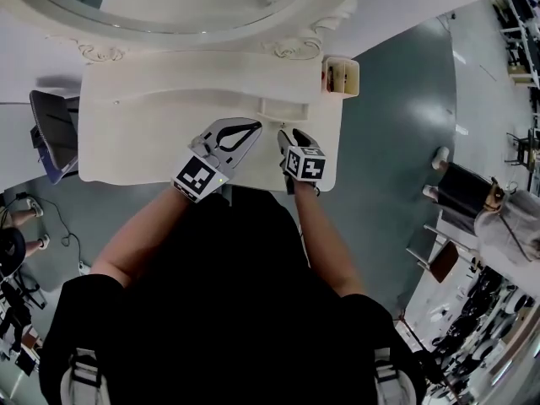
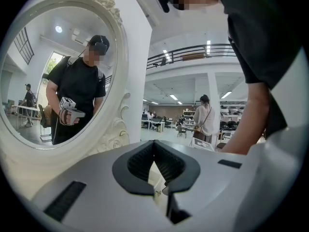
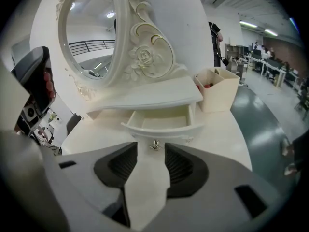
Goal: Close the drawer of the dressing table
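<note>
The drawer (image 3: 161, 122) of the dressing table (image 3: 219, 129) stands pulled out straight ahead of my right gripper (image 3: 150, 154). Its small metal knob (image 3: 154, 145) sits just beyond the tips, in line with the gap. That gripper is released, jaws wide apart and touching nothing. My left gripper (image 2: 154, 146) is clenched, tips together with nothing between them, and it hangs level over the tabletop (image 1: 152, 142) off to the side. The drawer looks shallow, empty and light, with a stiff painted front that I expect to be slick. I judge it needs no clamping. A flat push on the front panel, centred at the knob, should slide it in, whereas an off-centre push could skew and jam it. The knob looks delicate, so I would press beside it.
</note>
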A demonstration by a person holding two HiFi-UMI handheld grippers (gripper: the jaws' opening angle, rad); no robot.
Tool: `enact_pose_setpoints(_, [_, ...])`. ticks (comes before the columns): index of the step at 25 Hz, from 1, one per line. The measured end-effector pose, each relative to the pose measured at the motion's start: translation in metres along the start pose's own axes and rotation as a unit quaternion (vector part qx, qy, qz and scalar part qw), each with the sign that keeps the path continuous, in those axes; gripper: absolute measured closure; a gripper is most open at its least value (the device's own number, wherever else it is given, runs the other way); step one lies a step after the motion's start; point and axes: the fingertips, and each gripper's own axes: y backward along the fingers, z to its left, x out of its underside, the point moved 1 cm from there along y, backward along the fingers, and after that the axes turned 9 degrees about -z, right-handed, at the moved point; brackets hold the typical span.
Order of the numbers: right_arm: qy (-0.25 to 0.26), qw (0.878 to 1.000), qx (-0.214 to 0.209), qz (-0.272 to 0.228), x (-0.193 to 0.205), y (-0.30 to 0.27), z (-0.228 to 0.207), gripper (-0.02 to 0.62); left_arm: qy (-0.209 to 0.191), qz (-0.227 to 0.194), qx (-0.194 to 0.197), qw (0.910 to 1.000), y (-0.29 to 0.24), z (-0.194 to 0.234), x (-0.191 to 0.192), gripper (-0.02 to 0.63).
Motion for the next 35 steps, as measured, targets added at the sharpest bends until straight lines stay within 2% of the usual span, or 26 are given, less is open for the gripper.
enact_pose_setpoints(11, [0.004, 0.999, 0.011, 0.052, 0.017, -0.034, -0.015, 0.430, 0.008, 0.012, -0.020, 0.9997, -0.011, 0.010, 0.017, 0.614])
enact_pose_setpoints(18, [-0.017, 0.997, 0.001, 0.074, 0.022, -0.045, -0.017, 0.442, 0.015, 0.016, -0.035, 0.9992, -0.017, 0.017, 0.023, 0.614])
enact_pose_setpoints(21, [-0.020, 0.997, -0.005, 0.078, 0.022, -0.045, -0.012, 0.494, 0.017, 0.017, -0.042, 0.9988, -0.017, 0.018, 0.023, 0.614])
enact_pose_setpoints(35, [-0.021, 0.997, -0.013, 0.070, 0.009, -0.049, -0.015, 0.499, 0.014, 0.021, -0.062, 0.9978, -0.022, 0.019, 0.025, 0.614])
